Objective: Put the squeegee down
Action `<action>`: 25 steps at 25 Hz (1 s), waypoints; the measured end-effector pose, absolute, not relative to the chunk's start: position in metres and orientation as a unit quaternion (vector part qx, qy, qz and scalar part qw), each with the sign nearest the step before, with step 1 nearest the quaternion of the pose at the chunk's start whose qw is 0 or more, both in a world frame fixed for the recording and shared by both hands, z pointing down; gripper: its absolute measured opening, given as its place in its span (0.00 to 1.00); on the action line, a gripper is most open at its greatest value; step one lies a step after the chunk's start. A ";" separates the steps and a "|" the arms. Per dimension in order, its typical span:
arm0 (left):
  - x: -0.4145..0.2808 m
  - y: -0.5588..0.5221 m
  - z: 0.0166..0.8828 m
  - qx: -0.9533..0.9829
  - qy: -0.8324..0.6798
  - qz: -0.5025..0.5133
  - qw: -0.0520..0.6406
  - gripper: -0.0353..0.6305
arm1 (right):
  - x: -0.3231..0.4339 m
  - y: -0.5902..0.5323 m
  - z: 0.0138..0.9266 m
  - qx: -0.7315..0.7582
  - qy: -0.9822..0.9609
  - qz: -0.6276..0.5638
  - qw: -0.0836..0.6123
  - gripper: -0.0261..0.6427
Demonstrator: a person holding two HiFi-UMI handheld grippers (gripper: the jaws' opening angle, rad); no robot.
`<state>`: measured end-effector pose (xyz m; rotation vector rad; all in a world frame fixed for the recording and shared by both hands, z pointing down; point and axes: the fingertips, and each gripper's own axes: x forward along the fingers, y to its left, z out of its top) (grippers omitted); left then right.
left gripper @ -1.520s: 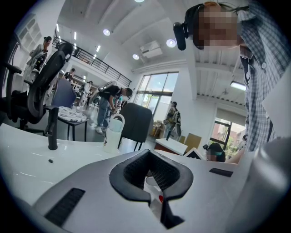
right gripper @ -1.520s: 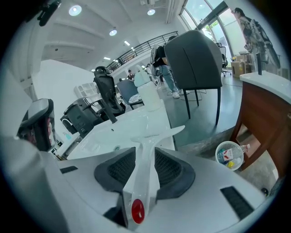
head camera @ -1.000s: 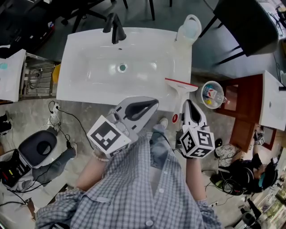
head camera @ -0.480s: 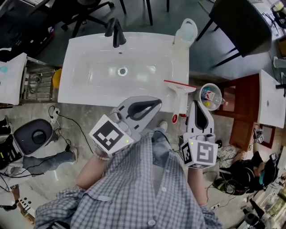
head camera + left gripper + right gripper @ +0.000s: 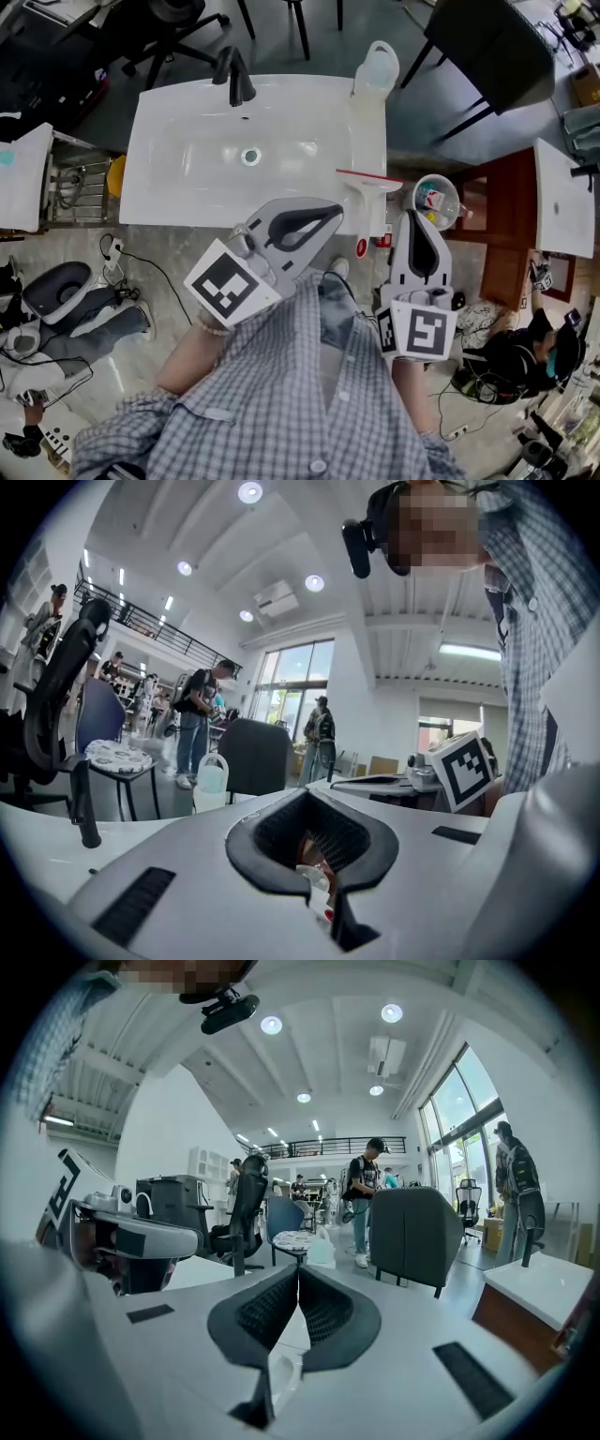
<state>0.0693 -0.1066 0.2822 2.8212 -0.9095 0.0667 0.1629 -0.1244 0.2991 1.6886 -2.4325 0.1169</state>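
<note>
Looking down from the head view, where is the squeegee point(image 5: 367, 202)?

It lies flat on the right end of the white worktop point(image 5: 150, 211), just beside the basin point(image 5: 187, 155). Its red-edged blade lies crosswise on the far side. The white handle runs back toward the person, and its red tip sits at the worktop's near edge or just past it.

Is either gripper on it?

No, both are apart from it. The right gripper point(image 5: 422, 217) is just to the right of the handle, clenched. Its own view shows the two black pads meeting along a seam with nothing between them.

And the left gripper point(image 5: 330, 215)?

It is just left of the handle, over the worktop's near edge. In its own view the pads stand a little apart, released, with nothing grasped. Bits of red and white show through the gap, too small to name.

So the squeegee lies between the two tips?

In the head view, yes, and it reaches a little beyond them.

What else is around the basin?

A black faucet point(image 5: 234, 77) stands at the far rim and the drain point(image 5: 250, 157) is in the middle. A translucent jug point(image 5: 375, 67) is at the far right corner. A small round bucket point(image 5: 437, 200) with things inside is to the right of the worktop, near the blade. The person wears a checked shirt point(image 5: 281, 394).
</note>
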 end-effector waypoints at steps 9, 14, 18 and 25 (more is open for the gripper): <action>0.075 -0.104 0.280 0.950 -0.298 0.023 0.086 0.06 | 0.163 -0.122 0.298 0.567 -0.817 0.035 0.094 0.06; 0.078 -0.104 0.279 0.951 -0.295 0.018 0.086 0.06 | 0.162 -0.122 0.299 0.567 -0.818 0.033 0.097 0.06; 0.080 -0.103 0.281 0.953 -0.291 0.019 0.087 0.06 | 0.163 -0.123 0.301 0.568 -0.816 0.039 0.097 0.06; 0.083 -0.106 0.280 0.955 -0.284 0.018 0.089 0.06 | 0.164 -0.126 0.301 0.570 -0.815 0.036 0.102 0.05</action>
